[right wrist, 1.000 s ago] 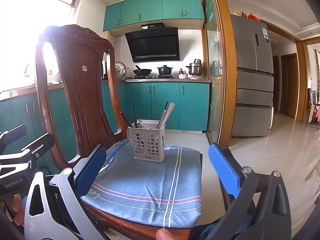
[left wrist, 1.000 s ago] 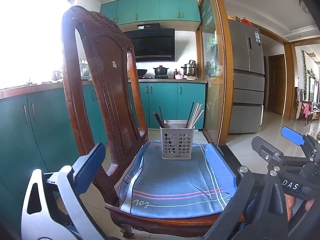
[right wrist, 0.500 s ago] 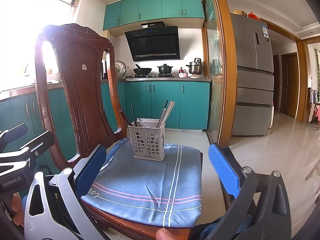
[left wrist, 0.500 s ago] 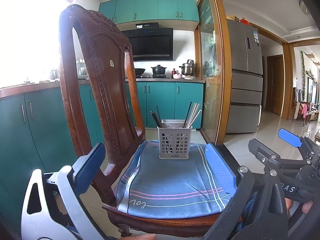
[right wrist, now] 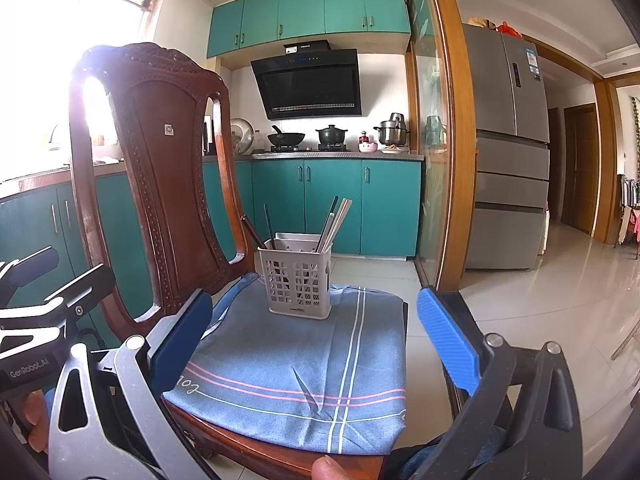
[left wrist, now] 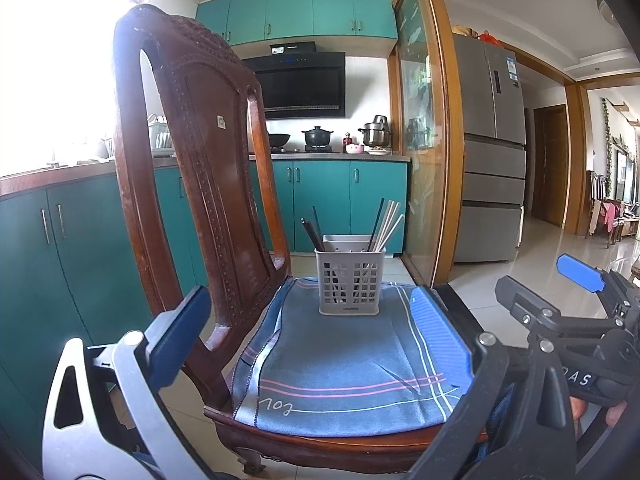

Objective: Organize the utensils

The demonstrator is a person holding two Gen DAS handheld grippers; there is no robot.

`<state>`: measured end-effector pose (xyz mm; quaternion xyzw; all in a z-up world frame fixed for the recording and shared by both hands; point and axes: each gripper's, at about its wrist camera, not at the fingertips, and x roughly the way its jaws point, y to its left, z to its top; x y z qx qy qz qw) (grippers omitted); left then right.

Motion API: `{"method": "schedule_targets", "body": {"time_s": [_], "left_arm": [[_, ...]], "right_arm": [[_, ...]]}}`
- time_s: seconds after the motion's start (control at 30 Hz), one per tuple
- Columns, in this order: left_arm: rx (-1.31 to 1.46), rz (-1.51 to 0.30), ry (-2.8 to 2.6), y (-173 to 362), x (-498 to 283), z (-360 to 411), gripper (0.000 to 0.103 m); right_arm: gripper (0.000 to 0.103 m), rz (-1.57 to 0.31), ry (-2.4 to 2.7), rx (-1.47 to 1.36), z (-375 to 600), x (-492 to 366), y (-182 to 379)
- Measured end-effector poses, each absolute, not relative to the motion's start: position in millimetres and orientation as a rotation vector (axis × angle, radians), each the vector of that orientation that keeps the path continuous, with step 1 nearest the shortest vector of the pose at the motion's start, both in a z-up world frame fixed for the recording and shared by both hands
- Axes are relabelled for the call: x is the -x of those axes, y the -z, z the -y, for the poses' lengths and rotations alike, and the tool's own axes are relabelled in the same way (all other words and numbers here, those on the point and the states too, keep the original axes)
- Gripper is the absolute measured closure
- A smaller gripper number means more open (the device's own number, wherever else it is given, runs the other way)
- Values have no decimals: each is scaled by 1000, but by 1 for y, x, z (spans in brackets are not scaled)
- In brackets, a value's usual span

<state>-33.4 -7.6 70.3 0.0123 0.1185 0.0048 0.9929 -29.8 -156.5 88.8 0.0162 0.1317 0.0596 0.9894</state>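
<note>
The grey utensil basket (left wrist: 350,282) stands upright on the blue striped cloth (left wrist: 344,364) that covers the seat of the carved wooden chair (left wrist: 188,184), toward the seat's far edge. It holds dark chopsticks (left wrist: 310,232) leaning left in one compartment and pale chopsticks (left wrist: 390,222) leaning right in another. The left gripper (left wrist: 308,344) hangs in front of the seat with its fingers spread wide and nothing between them; the right gripper (right wrist: 316,344) does the same, its fingers wide apart and empty. In the left wrist view the right gripper shows at the right edge, and in the right wrist view the left gripper shows at the left edge. Compared with a second ago, the left wrist view has shifted a little: the basket now sits slightly left of and higher than where it appeared, and the chair back has slid leftward too. The right wrist view is almost the same as before, with the basket only a touch higher. The basket, chopsticks and cloth themselves lie as they did. Behind the chair stand teal cabinets (right wrist: 332,204), pots on the counter (right wrist: 336,155), and a grey refrigerator (right wrist: 510,148).
</note>
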Motion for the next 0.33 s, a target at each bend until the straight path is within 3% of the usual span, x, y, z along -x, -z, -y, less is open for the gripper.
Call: {"method": "schedule_targets", "body": {"time_s": [0.2,0.33], "left_arm": [[-15,-289,-3,-65,19,6,4],[61,-431,66,-44,-23,-1,4]], "right_arm": [[3,-288,-120,-28,158,20,-83],[3,-431,-73,-49,165,-26,-61]]}}
